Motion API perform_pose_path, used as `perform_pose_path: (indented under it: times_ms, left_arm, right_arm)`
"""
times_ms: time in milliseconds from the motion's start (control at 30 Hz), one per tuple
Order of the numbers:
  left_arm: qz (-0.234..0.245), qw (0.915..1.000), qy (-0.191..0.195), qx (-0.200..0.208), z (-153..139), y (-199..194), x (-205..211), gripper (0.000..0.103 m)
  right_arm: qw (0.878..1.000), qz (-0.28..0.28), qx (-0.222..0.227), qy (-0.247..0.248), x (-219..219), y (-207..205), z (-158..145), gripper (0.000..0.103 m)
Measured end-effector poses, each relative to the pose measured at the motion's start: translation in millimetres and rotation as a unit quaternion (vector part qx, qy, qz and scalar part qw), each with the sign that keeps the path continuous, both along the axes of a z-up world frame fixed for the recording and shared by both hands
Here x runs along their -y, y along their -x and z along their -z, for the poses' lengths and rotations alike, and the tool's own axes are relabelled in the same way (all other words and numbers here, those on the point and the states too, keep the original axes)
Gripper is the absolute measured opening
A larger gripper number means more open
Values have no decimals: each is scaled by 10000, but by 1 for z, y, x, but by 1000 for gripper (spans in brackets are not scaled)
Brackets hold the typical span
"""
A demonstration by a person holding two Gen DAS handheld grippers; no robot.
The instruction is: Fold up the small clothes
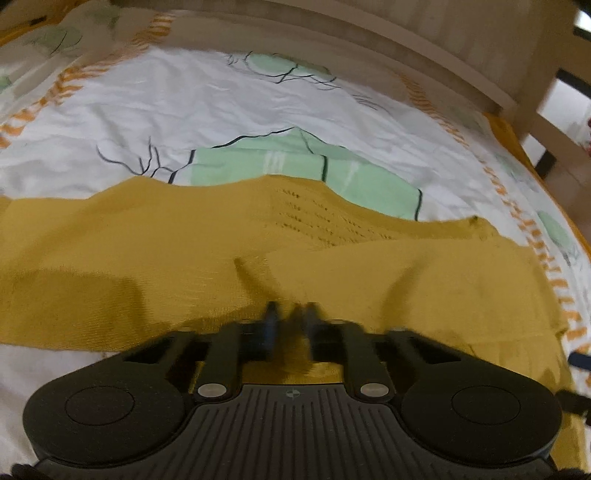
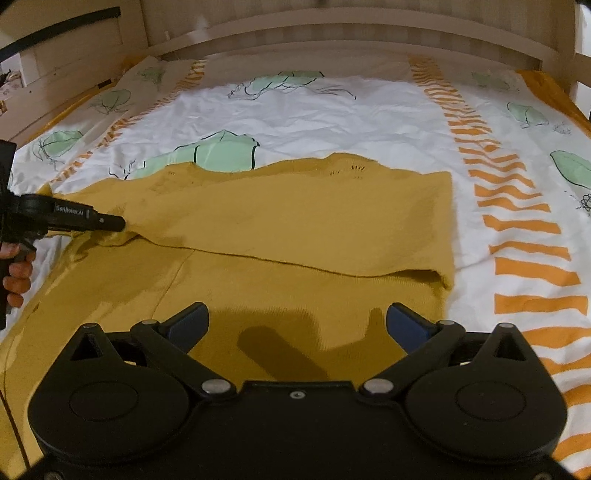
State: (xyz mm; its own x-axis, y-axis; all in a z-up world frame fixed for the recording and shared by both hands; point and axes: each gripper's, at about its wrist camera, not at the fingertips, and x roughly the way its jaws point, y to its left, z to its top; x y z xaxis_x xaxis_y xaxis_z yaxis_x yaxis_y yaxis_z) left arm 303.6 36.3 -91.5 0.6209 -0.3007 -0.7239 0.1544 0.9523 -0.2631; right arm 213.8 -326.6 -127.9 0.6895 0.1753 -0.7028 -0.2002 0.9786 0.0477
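Observation:
A mustard-yellow knit garment (image 2: 295, 229) lies partly folded on the bed, its far part laid over the near part along a fold line. In the left wrist view the garment (image 1: 147, 258) fills the middle. My left gripper (image 1: 291, 314) is shut on a pinch of the yellow fabric; it also shows in the right wrist view (image 2: 120, 223) at the garment's left edge. My right gripper (image 2: 297, 325) is open and empty, hovering over the near part of the garment.
The bed sheet (image 2: 332, 118) is white with green leaf prints and orange stripes (image 2: 517, 221). A pale wooden bed frame (image 2: 332, 33) runs along the far side and the left.

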Motion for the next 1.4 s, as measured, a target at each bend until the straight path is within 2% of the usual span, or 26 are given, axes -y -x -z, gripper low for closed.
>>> perform_pose_path:
  times_ms: [67, 167, 300, 400, 533, 633, 700, 767, 833, 1100, 1400]
  left_arm:
    - [-27, 10000, -12, 87, -4, 0, -1, 4]
    - [-121, 9979, -356, 536, -22, 4, 0, 4]
    - [-194, 9956, -363, 840, -39, 3, -8, 4]
    - [-274, 9955, -587, 687, -29, -3, -9, 4]
    - [-296, 9979, -564, 72, -4, -16, -14, 7]
    - [-275, 9987, -427, -28, 3, -18, -19, 9]
    - [-255, 9991, -335, -91, 1, -18, -21, 18]
    - [-143, 9997, -144, -127, 2, -16, -23, 36]
    - [19, 9999, 25, -167, 4, -15, -24, 45]
    - [45, 9994, 220, -262, 4, -8, -30, 46]
    - [63, 9975, 587, -384, -2, 5, -59, 46]
  right_arm:
    - [10000, 33, -23, -6, 1, -1, 1, 102]
    - [9999, 120, -25, 0, 2, -1, 0, 102]
    - [9998, 175, 31, -66, 5, -2, -3, 102]
    - [9998, 170, -44, -21, 4, -2, 1, 102]
    - [9987, 286, -403, -148, 9, -8, 12, 103]
    - [9982, 360, -454, -119, 13, -9, 15, 102]
    - [9981, 386, -460, -104, 13, -9, 13, 103]
    - [9975, 438, -501, -235, 14, -9, 11, 103]
    - [9968, 479, -544, -335, 16, -10, 10, 103]
    - [9959, 554, -632, -339, 17, -14, 9, 103]
    - [9948, 594, -573, -590, 24, -13, 1, 103]
